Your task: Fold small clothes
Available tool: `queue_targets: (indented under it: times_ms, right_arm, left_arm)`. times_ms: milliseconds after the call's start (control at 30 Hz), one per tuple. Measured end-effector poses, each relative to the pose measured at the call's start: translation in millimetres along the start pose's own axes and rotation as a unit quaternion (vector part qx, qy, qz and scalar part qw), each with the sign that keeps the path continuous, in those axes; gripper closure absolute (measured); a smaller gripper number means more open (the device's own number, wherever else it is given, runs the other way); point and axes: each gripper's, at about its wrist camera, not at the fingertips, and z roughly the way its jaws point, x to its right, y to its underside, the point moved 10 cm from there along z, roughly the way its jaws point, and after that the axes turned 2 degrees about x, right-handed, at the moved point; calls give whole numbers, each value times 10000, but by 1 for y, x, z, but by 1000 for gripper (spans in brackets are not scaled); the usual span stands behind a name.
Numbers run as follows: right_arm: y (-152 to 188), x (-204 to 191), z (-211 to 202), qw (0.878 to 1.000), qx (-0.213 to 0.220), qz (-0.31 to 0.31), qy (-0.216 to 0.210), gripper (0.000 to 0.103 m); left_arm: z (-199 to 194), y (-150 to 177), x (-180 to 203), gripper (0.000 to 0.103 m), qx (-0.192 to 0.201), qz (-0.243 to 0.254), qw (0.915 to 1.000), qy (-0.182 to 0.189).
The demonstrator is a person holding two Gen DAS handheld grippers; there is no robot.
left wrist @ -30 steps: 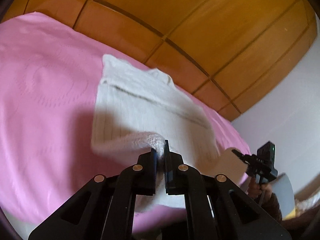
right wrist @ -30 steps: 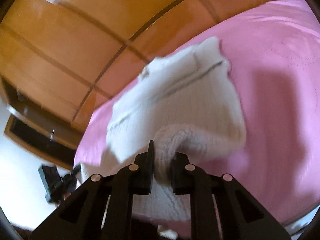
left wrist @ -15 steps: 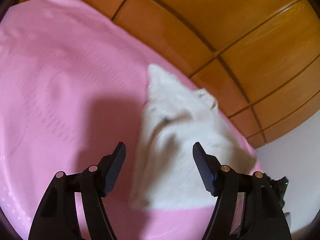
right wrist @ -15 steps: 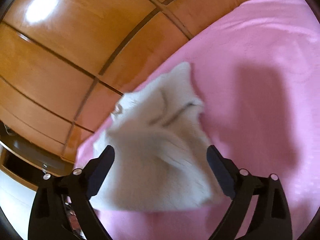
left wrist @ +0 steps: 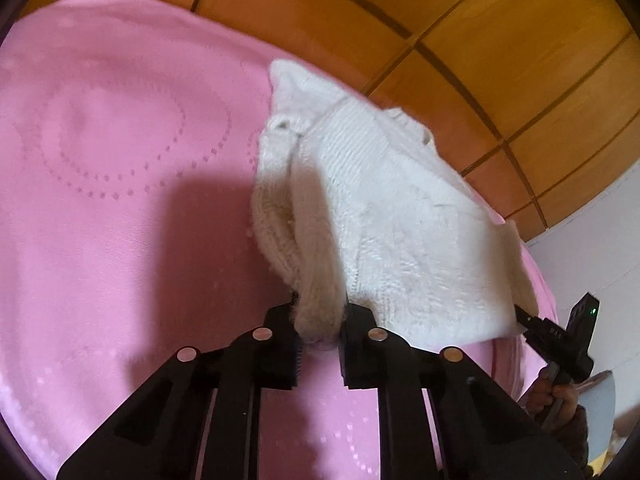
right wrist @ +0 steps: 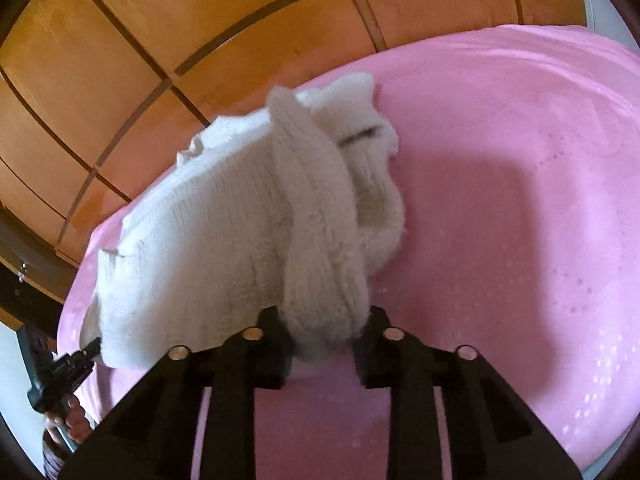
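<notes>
Left wrist view: L gripper and R gripper each clamp sweater near-edge corners; garment extends ahead.

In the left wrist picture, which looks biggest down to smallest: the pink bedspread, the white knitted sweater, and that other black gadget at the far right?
1. pink bedspread
2. white knitted sweater
3. right hand-held gripper, though it sits farther from the camera, so it looks smaller than it is.
</notes>
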Motion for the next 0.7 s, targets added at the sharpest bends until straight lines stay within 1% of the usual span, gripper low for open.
queue_targets:
  times_ms: [67,133,267,367,433,467,533,567,600,633,667,700]
  right_arm:
    - [-2,-7,-17,9997,121,31,-225,86]
    - [1,-13,-37,9992,182,-43,-359,87]
    - [18,-14,-67,9984,138,-11,-539,87]
    - [38,-8,-83,9986,32,-17,-522,87]
    - [61,4,-90,9989,-182,-23,-422,87]
    - [70,10,-91,9988,-289,4,-397,87]
    - [93,19,-92,9977,-559,50,-378,85]
    - [98,21,-92,9975,-623,22,-331,77]
    - [98,24,-94,9979,-614,21,-204,67]
    - [91,29,-99,9989,-462,47,-12,62]
    - [80,31,-106,9997,-213,41,96,53]
    - [70,30,-112,9999,-17,2,128,49]
  left_arm:
    - [-14,3,4,92,77,10,9999,124]
    - [-26,9,5,93,90,-11,9997,208]
    - [-42,25,7,93,11,-98,9993,350]
    - [-62,51,4,93,-108,-169,9990,397]
    - [-75,75,-2,93,-235,-270,9985,403]
    - [-79,85,-6,93,-289,-280,9986,335]
    - [-81,106,-18,90,-469,-242,9986,-21]
    - [-80,111,-22,88,-533,-129,9982,-244]
    - [-84,110,-30,85,-448,38,9962,-741]
    - [-88,104,-32,85,-340,134,9946,-974]
    - [-93,96,-28,85,-189,265,9946,-981]
    - [-98,89,-21,85,-72,342,9955,-885]
